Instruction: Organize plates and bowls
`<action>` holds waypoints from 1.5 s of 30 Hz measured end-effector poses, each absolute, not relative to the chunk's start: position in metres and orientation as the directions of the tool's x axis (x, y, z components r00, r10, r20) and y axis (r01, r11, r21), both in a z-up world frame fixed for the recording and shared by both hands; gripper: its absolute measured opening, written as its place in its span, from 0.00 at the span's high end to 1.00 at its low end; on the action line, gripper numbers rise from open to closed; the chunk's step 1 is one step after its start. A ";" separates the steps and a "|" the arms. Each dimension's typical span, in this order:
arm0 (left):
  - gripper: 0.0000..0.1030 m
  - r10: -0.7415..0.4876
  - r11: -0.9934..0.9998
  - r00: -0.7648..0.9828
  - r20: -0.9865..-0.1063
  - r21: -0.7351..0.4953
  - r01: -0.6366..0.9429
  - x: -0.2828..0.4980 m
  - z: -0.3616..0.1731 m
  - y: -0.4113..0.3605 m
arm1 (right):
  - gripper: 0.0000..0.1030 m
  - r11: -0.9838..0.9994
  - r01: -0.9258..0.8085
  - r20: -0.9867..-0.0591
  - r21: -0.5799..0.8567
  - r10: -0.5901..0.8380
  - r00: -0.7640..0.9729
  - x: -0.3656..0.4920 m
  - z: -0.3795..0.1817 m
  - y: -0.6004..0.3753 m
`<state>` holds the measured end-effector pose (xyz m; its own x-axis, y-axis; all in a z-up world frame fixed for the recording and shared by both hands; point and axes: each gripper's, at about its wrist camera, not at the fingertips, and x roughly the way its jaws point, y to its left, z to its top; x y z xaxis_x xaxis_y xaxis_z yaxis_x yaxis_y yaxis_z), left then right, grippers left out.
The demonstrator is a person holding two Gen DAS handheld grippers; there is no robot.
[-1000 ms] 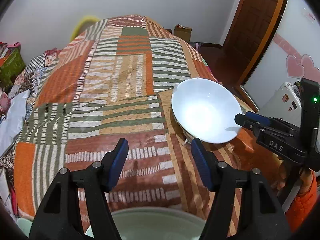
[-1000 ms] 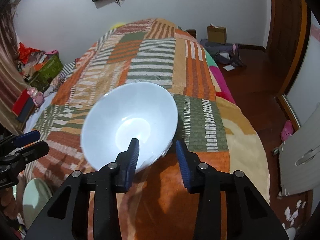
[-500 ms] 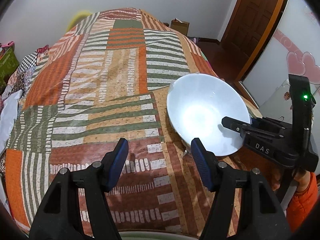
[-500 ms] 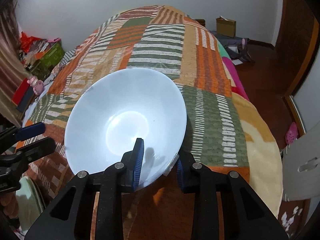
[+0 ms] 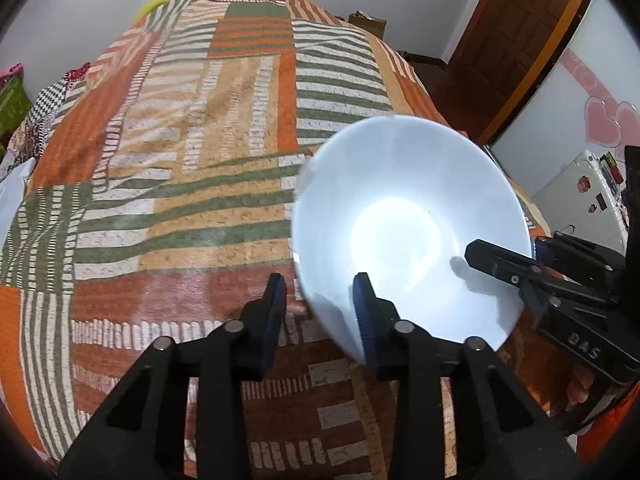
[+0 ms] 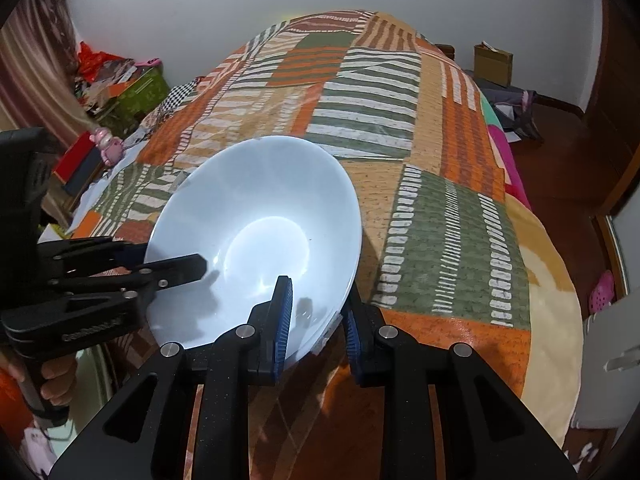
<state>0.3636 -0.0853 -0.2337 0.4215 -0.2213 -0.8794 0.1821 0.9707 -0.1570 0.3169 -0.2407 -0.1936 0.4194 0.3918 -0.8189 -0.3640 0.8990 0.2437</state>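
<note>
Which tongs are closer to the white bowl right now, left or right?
Both touch it. The right tongs straddle the near rim of the white bowl; the left tongs straddle its left rim, one finger inside, one outside. Neither grip is clearly closed.
</note>
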 end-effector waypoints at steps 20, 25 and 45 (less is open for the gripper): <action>0.80 -0.234 0.963 0.467 -0.852 -0.136 0.234 0.337 -0.208 -0.101 | 0.79 0.911 -0.358 -0.807 0.205 0.364 0.465 0.290 -0.164 -0.243; 0.80 -0.242 0.962 0.503 -0.830 -0.139 0.234 0.317 -0.183 -0.099 | 0.79 0.911 -0.362 -0.784 0.199 0.369 0.499 0.276 -0.145 -0.242; 0.80 -0.232 0.970 0.611 -0.757 -0.133 0.203 0.223 -0.113 -0.065 | 0.79 0.893 -0.399 -0.708 0.207 0.418 0.569 0.214 -0.098 -0.215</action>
